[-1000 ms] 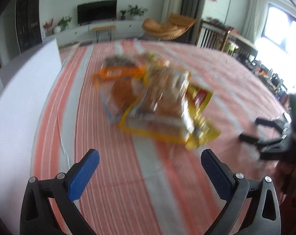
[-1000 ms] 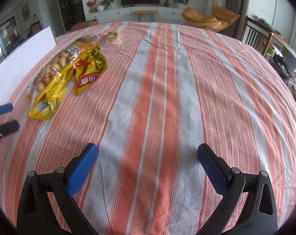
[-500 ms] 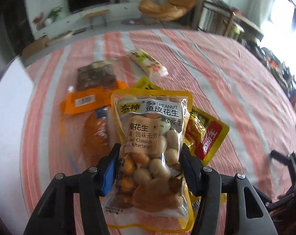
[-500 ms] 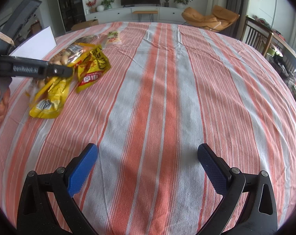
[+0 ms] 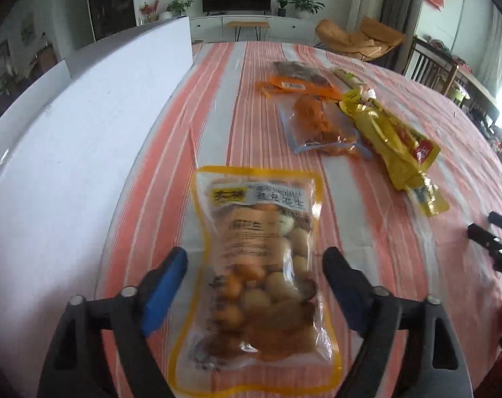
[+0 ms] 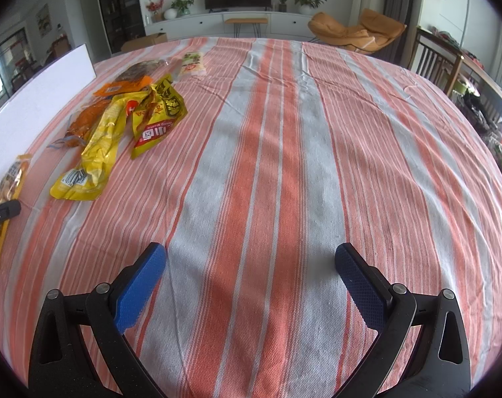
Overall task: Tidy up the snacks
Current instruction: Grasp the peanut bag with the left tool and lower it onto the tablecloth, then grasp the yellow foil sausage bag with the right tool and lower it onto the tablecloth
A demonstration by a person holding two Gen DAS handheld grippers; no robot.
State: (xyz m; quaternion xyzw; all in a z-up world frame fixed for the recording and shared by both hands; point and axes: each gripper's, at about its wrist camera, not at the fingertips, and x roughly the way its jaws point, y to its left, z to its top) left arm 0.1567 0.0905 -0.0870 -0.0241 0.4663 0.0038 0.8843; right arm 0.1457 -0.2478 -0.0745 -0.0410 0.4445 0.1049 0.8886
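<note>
My left gripper (image 5: 254,265) stands with its blue-padded jaws spread, not touching the glossy, yellow-edged peanut bag (image 5: 257,265) lying flat between them on the striped woven tablecloth (image 6: 284,152), beside a smooth white board (image 5: 68,152). My right gripper (image 6: 251,265) hangs wide over bare cloth, well apart from the crinkled yellow packets (image 6: 118,132).
</note>
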